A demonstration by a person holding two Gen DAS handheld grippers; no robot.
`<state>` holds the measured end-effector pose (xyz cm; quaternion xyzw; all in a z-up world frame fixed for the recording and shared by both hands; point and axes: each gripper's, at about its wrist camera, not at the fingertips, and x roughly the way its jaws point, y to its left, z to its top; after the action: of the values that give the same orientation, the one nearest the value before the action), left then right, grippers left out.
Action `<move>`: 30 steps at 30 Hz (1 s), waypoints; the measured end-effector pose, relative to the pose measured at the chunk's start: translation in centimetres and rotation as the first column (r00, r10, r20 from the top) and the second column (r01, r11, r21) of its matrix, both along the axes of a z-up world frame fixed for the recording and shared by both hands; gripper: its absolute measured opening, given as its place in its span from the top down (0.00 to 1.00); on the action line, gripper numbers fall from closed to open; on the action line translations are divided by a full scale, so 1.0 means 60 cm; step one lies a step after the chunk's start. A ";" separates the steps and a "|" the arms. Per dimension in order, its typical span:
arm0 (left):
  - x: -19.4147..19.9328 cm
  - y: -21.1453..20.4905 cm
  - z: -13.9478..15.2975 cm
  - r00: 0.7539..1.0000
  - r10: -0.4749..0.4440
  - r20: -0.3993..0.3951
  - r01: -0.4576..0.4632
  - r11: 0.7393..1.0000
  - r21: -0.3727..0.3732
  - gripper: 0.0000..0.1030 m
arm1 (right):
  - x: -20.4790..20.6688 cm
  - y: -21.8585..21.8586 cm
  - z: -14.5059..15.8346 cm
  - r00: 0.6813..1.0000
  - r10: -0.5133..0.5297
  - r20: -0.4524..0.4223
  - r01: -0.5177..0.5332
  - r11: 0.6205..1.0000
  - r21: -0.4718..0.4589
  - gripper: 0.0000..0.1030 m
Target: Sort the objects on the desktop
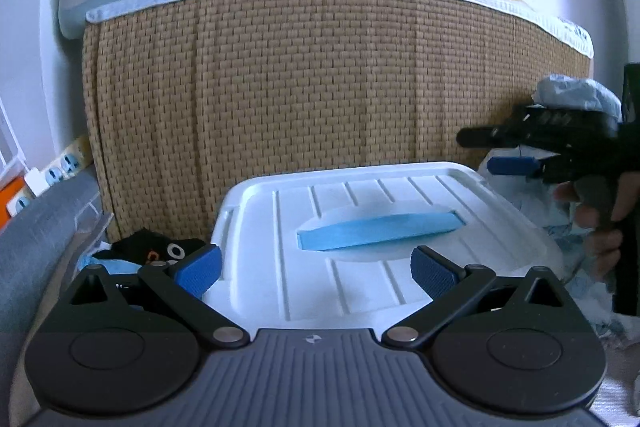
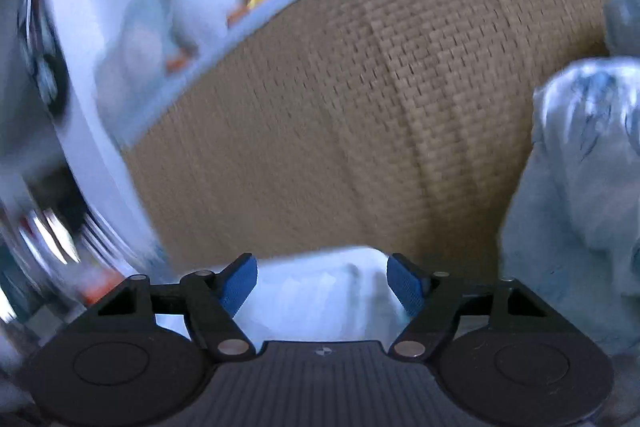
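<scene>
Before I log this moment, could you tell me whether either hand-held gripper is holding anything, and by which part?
Nothing is held. The left hand-held gripper stands open over the white lidded box, and the right hand-held gripper is open too, with nothing between its pads.

Soft, cool daylight; one view sharp, the other smeared.

The left wrist view is evenly lit and crisp: the woven panel (image 1: pixel 320 87) shows every strand, and the white lid (image 1: pixel 372 227) is bright without glare, with only a faint shadow in its handle recess. Fisheye bending curves the panel's top edge, and the corners go black. The right wrist view is tilted and motion-blurred, worst at the left edge, where bright streaks (image 2: pixel 52 239) smear; its blue pads (image 2: pixel 240 283) stay fairly sharp.
</scene>
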<state>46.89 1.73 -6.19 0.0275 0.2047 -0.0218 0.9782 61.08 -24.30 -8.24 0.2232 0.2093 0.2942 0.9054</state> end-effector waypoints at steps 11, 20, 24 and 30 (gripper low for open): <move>0.005 0.020 -0.006 1.000 -0.021 -0.022 0.020 0.997 -0.069 0.00 | 0.004 0.015 0.006 1.000 -0.003 -0.024 0.002 0.997 -0.071 0.26; 0.008 0.002 -0.019 0.999 -0.016 -0.038 0.015 1.000 -0.019 0.00 | -0.004 0.039 0.010 0.998 0.064 -0.007 -0.064 0.997 -0.046 0.27; 0.005 -0.005 -0.017 0.999 0.001 -0.045 -0.001 1.000 0.006 0.00 | -0.025 0.050 0.029 0.999 0.039 0.017 -0.037 0.993 -0.111 0.27; 0.001 0.000 -0.008 0.998 0.029 -0.058 -0.033 0.996 -0.081 0.00 | -0.074 0.065 0.052 0.998 0.034 0.056 -0.019 0.967 -0.256 0.27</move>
<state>46.97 1.72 -6.67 -0.0163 0.2316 -0.0157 0.9726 56.67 -20.42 -5.09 0.0933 0.2213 0.2834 0.9285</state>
